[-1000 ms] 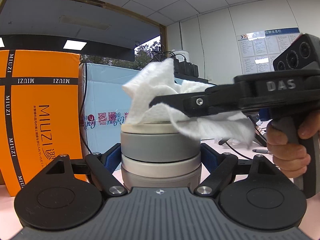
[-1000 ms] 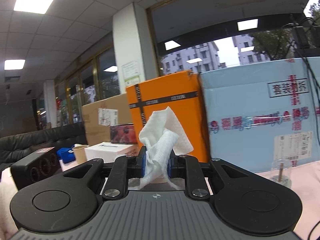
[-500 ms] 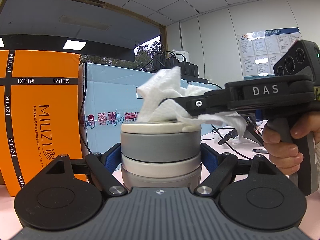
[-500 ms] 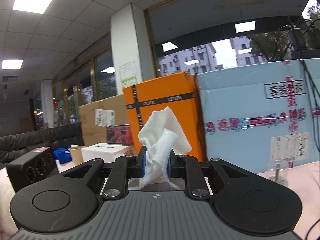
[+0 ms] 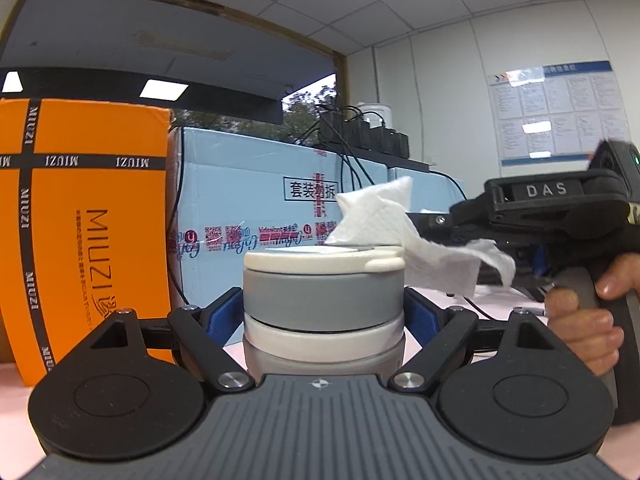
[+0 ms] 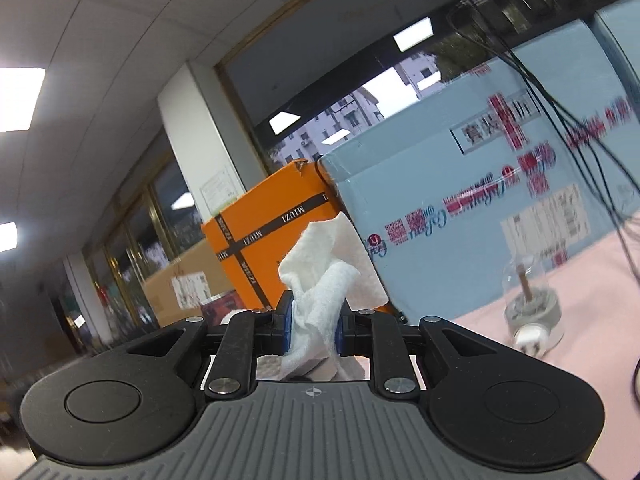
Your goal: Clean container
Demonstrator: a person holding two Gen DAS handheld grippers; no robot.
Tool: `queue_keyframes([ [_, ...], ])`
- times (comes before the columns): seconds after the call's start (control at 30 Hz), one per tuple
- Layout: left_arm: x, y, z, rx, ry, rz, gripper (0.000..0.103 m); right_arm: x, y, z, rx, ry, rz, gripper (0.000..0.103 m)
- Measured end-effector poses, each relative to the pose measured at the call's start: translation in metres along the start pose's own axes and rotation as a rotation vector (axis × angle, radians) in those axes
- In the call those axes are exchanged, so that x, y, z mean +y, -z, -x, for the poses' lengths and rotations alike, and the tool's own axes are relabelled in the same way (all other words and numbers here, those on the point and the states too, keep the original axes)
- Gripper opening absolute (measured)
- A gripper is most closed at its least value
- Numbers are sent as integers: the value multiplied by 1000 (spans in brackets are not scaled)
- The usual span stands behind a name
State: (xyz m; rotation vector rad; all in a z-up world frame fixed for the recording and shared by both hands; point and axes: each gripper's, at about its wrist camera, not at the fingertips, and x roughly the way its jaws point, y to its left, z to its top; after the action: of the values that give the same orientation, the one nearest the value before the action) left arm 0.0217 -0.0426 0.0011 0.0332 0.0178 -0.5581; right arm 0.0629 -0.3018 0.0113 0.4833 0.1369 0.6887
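The grey-and-white container (image 5: 323,304) sits upright, clamped between the left gripper (image 5: 324,312) and its blue pads (image 5: 418,314). A crumpled white tissue (image 5: 404,236), pinched tight in the right gripper (image 6: 313,326), touches the lid's right edge. Behind stands an orange box (image 5: 84,220).

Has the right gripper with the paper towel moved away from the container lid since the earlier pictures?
Yes. In the left wrist view the right gripper and its paper towel have slid right, off the white lid toward its right edge; the container keeps its place.
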Motion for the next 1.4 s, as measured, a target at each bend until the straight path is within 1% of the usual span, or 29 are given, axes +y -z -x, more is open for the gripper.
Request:
queue_keyframes([
  [0.07,-1,0,0,4,-19,8,83,-7,3,3,-12,-17,-61,17],
  [0.1,-2,0,0,6,-30,11,85,-11,5,4,-18,-26,-91,17],
  [0.33,-6,-1,1,18,-97,37,87,-37,26,8,3,-73,-325,18],
  [0.5,-9,-2,2,31,-144,73,95,-56,42,10,18,-106,-492,19],
  [0.57,-9,-3,3,33,-160,79,95,-53,34,9,43,-99,-536,19],
  [0.7,-9,-5,5,41,-180,98,95,-60,43,5,83,-98,-605,19],
  [0.83,-11,-6,5,45,-193,106,95,-62,53,5,101,-80,-618,19],
  [0.9,-11,-6,6,44,-196,110,95,-62,48,0,102,-65,-612,19],
  [1.17,-14,-9,5,45,-201,119,95,-67,62,-2,185,72,-612,20],
  [1.27,-15,-9,4,49,-205,119,95,-69,64,0,171,65,-631,20],
  [1.37,-16,-10,4,52,-211,119,95,-71,62,8,107,5,-667,20],
  [1.4,-16,-10,4,53,-211,119,95,-71,61,9,96,0,-665,20],
])
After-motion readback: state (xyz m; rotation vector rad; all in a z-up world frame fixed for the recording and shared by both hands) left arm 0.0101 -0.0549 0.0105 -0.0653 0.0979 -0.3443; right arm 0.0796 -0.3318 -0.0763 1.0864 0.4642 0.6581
